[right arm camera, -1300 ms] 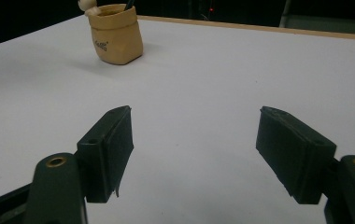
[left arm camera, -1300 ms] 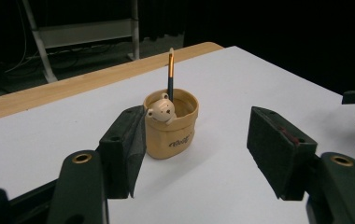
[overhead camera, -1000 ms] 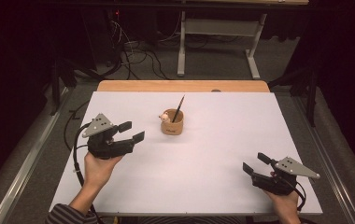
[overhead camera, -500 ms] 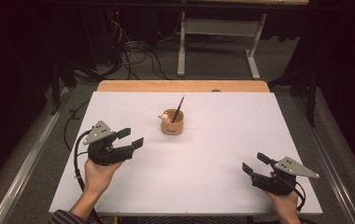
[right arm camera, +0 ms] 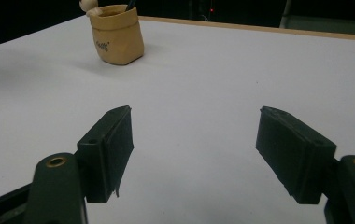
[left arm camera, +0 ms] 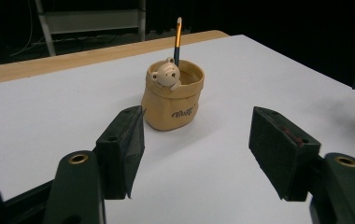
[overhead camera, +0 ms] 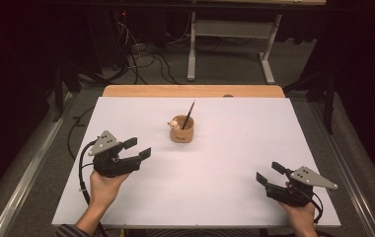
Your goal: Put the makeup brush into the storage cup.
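A tan sack-shaped pot (overhead camera: 181,132) stands upright on the white tabletop (overhead camera: 235,143), toward the back middle. A small bear figure (overhead camera: 174,123) sits on its rim, and a dark pencil-like stick (overhead camera: 189,113) leans inside it. My left gripper (overhead camera: 138,147) hovers to the pot's front left, open, with nothing between its jaws. In the left gripper view the pot (left arm camera: 173,100) and stick (left arm camera: 177,35) lie a short way beyond the open left gripper (left arm camera: 196,121). My right gripper (overhead camera: 269,173) rests near the front right corner, open and empty. The right gripper view has the pot (right arm camera: 118,35) far off at upper left of the right gripper (right arm camera: 195,113).
A wooden strip (overhead camera: 190,91) borders the table's far edge. Beyond it are floor cables (overhead camera: 141,54) and a metal stand (overhead camera: 235,34). A metal rail (overhead camera: 32,163) runs along the table's left side.
My left gripper has drifted slightly toward the near edge of the table, staying open. The right gripper and the pot have not moved.
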A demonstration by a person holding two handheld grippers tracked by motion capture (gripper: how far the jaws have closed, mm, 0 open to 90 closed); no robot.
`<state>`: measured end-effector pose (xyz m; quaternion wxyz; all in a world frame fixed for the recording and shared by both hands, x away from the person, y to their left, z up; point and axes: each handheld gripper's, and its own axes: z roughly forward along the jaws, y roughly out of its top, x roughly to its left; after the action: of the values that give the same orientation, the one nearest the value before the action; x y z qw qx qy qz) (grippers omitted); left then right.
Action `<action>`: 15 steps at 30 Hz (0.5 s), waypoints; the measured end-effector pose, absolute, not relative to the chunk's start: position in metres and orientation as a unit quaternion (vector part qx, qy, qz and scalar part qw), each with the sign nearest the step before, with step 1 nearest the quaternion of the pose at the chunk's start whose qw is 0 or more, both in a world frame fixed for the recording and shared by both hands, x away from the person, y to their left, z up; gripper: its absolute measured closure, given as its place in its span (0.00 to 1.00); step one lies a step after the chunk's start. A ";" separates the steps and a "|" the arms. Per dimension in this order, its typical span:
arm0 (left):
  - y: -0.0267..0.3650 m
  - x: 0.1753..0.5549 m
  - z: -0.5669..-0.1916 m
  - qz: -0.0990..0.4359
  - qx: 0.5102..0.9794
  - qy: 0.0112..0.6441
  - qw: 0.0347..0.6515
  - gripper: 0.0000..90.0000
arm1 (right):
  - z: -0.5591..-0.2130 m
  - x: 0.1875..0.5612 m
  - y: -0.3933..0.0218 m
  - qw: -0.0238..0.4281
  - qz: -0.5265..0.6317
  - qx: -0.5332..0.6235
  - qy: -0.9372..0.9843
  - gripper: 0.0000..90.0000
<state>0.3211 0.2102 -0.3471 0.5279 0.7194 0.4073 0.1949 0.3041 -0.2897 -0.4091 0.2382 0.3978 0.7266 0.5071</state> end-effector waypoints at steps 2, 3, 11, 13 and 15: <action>0.211 0.322 -0.349 0.196 0.719 0.409 0.527 0.40 | -0.409 0.304 -0.289 0.236 0.507 0.400 0.727 0.33; 0.211 0.322 -0.350 0.196 0.718 0.411 0.526 0.40 | -0.409 0.304 -0.289 0.236 0.507 0.399 0.727 0.33; 0.212 0.323 -0.358 0.198 0.716 0.420 0.521 0.40 | -0.409 0.304 -0.289 0.237 0.507 0.398 0.727 0.33; 0.212 0.322 -0.360 0.198 0.716 0.420 0.521 0.39 | -0.409 0.304 -0.289 0.238 0.507 0.397 0.728 0.33; 0.212 0.322 -0.362 0.199 0.716 0.420 0.521 0.39 | -0.409 0.304 -0.289 0.238 0.507 0.397 0.727 0.33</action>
<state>0.3217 0.2123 -0.3616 0.5206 0.7164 0.4195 0.1992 0.3044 -0.2895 -0.4091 0.2381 0.3968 0.7274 0.5067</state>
